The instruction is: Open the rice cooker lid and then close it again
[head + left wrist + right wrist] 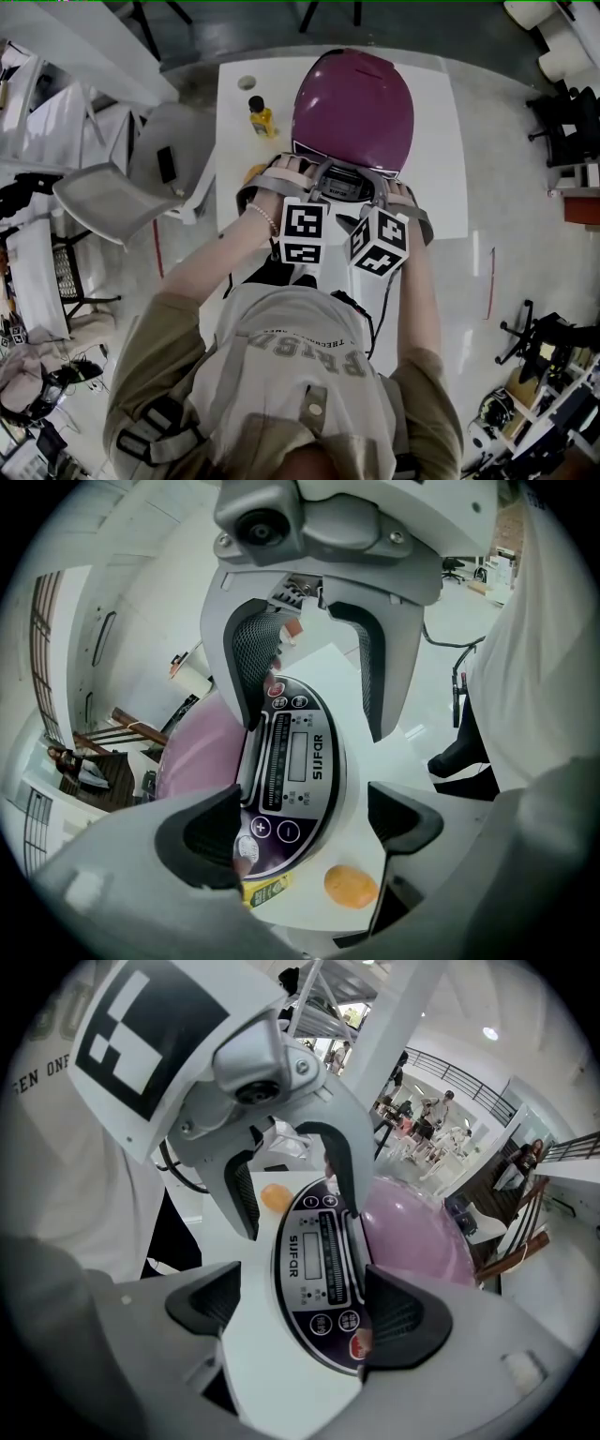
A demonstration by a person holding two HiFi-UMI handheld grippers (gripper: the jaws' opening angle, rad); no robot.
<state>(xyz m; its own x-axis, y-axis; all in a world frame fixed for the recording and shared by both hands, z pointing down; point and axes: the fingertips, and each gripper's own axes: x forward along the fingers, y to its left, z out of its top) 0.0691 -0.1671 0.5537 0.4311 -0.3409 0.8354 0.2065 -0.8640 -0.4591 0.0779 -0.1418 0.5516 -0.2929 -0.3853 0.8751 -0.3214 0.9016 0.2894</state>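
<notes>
Gaping wide and empty, the left tongs and right tongs hang over the control panel. The closed rice cooker lid lies just beyond them on the far side, equally near both, mid-bench.

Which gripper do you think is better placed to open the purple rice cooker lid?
Right, narrowly. Both hover open over the black control panel, but the right gripper has a jaw beside the purple domed lid, while the left gripper sits at the panel's outer corner.
</notes>
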